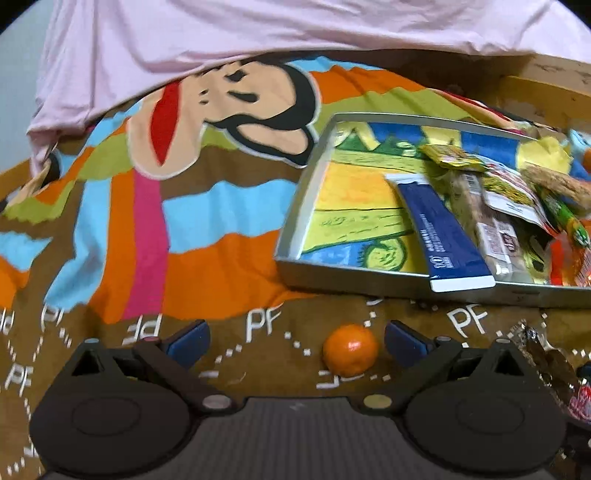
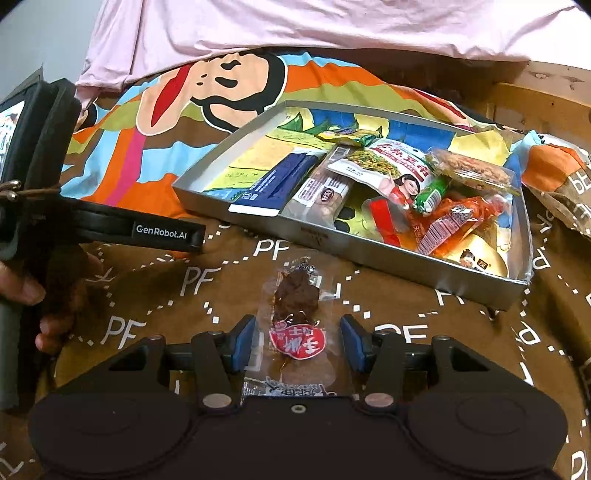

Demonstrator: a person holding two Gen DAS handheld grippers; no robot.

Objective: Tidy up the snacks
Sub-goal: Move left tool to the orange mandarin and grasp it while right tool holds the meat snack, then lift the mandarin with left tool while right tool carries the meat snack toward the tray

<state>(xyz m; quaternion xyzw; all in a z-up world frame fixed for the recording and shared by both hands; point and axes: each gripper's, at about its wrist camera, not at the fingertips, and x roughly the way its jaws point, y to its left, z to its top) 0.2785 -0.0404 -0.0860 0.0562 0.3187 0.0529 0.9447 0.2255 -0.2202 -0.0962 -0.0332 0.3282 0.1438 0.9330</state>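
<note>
A silver tin tray [image 1: 334, 278] [image 2: 332, 240] lies on the patterned cloth and holds several snack packets, among them a blue box [image 1: 439, 229] [image 2: 280, 181]. My left gripper [image 1: 295, 341] is open; a small orange [image 1: 350, 350] lies on the cloth between its fingers, close to the right one. My right gripper [image 2: 297, 339] is open around a clear packet of dark dried meat [image 2: 297, 314] lying flat in front of the tray. That packet also shows at the right edge of the left wrist view [image 1: 550, 365].
A pink sheet [image 2: 295, 26] covers the far side of the cloth. A wooden frame [image 2: 535, 92] runs along the right. The left gripper's body and the hand holding it [image 2: 55, 229] fill the left of the right wrist view. A folded cloth corner [image 2: 561, 177] lies right of the tray.
</note>
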